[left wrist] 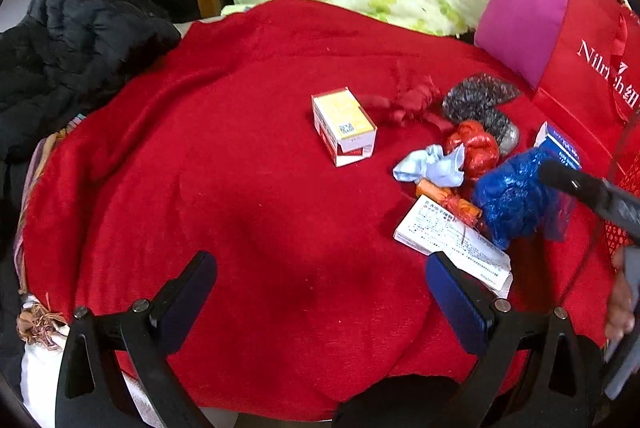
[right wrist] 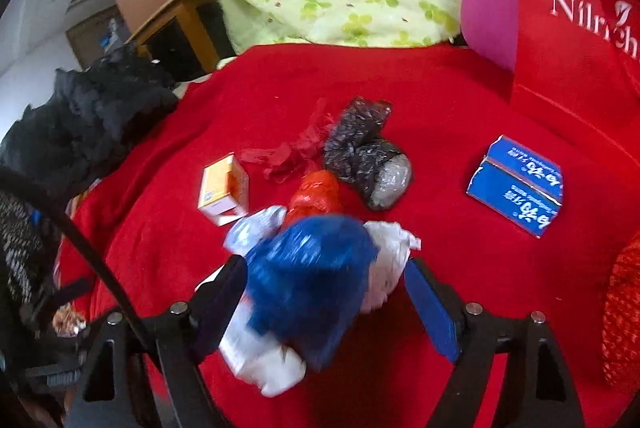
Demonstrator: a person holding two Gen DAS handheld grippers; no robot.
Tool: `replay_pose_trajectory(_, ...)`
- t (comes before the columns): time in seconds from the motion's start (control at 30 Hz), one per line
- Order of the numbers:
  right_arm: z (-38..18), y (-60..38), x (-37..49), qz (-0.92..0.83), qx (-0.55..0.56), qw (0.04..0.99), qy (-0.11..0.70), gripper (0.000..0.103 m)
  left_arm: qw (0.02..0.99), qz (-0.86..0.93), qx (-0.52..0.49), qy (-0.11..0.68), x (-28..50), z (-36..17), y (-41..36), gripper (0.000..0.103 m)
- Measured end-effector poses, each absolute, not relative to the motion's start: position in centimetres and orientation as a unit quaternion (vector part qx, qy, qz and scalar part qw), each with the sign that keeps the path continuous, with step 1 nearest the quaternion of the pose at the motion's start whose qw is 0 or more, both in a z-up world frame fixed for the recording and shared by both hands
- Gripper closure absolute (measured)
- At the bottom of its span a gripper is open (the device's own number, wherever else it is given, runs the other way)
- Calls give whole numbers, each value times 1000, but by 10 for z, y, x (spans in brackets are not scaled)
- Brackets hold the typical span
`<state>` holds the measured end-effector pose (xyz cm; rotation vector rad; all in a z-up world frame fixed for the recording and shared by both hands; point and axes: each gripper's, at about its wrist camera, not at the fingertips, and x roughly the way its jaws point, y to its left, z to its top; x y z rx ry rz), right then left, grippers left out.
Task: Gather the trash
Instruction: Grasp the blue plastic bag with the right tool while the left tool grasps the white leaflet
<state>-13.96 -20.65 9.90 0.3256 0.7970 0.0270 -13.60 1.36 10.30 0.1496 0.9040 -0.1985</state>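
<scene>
Right wrist: fingers (right wrist: 430,308) spread, flanking blue bag (right wrist: 308,280).

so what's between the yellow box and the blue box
In the right wrist view, a crumpled orange-red bag and a black plastic bag lie between the yellow box and the blue box.

Motion-blurred blue bag (right wrist: 312,284) hides white wrappers (right wrist: 384,260).

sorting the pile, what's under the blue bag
Under the blue bag lie a white printed box and crumpled white paper. Anything directly beneath its middle is covered.
</scene>
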Motion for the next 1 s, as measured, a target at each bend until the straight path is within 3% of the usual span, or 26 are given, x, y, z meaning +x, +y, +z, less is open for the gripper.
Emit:
replay_pose_trajectory(0.03,91,-208,-127,20,168,902,397,20,890,-98,74,439,-135,100,12,0)
replay_pose_trajectory(0.07,87,-207,-123,24,171,898,404,28,889,-99,74,441,-134,99,11,0)
replay_pose_trajectory(0.1,84,-206,-120,32,174,894,411,45,887,-101,76,444,-133,97,10,0)
replay_pose_trajectory(0.13,84,-206,-120,32,174,894,411,51,886,-101,78,445,-132,95,9,0)
replay_pose_trajectory(0.27,86,-202,-129,48,167,898,404,59,882,-104,79,454,-129,90,6,0)
replay_pose_trajectory(0.57,122,-248,-192,43,228,909,345,61,872,-147,76,461,-125,85,-40,0)
replay_pose_trajectory(0.9,156,-287,-256,-21,198,938,282,61,839,-136,20,527,-102,42,-87,1)
replay_pose_trajectory(0.97,160,-293,-265,-23,198,941,274,61,830,-137,-1,541,-99,33,-86,12)
replay_pose_trajectory(1.0,162,-297,-271,-25,200,942,270,61,826,-138,-8,546,-98,30,-85,23)
